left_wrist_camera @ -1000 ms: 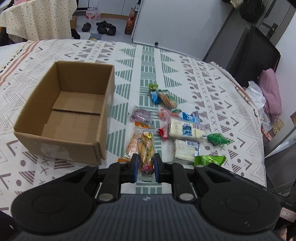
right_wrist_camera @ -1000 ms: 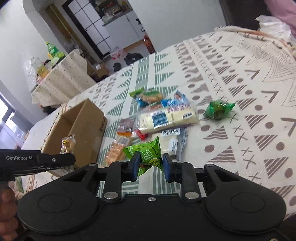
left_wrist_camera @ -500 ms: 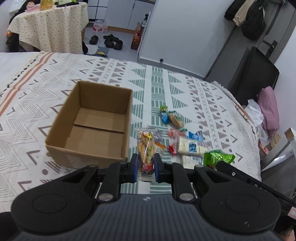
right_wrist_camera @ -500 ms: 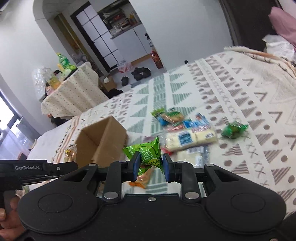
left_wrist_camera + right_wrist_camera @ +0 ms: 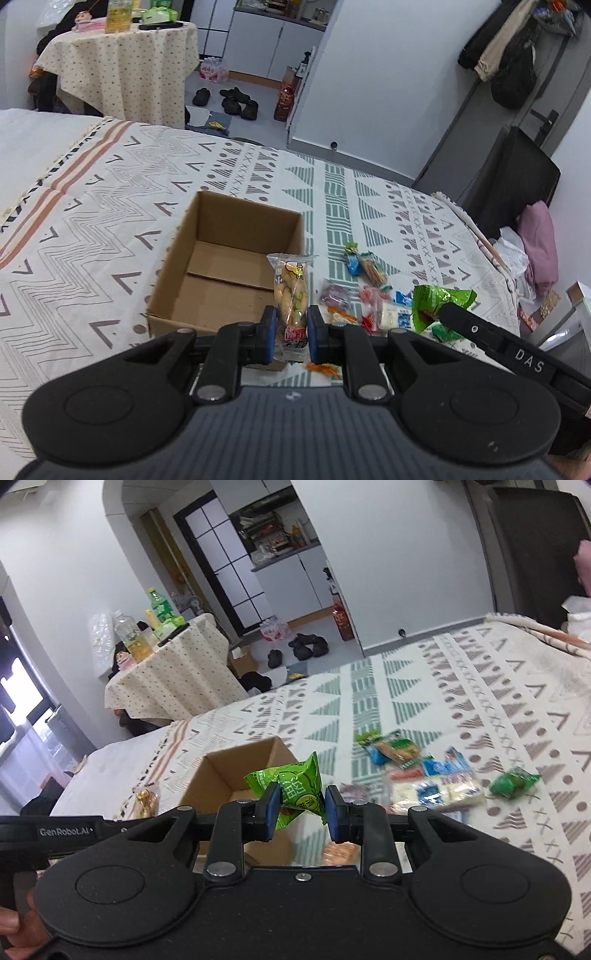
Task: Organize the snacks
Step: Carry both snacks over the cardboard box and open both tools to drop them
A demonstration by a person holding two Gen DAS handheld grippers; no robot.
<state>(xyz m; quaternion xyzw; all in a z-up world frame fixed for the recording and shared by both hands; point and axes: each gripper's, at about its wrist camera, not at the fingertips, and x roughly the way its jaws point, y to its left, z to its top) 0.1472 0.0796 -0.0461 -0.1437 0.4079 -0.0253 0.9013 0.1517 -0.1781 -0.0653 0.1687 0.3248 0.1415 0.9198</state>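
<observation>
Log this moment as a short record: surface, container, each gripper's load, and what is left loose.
surface: patterned bedspread
container: open cardboard box, nothing visible inside
left gripper: shut on a clear packet of golden-brown snacks, held upright
right gripper: shut on a bright green packet
loose: pile of mixed snacks to the right of the box; one dark green packet apart, further right

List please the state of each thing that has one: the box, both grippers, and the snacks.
cardboard box: open, empty, upright.
left gripper: shut on clear bread packet, lifted.
right gripper: shut on green packet, lifted.
other snacks: sealed, lying loose on the blanket beside the box.
</observation>
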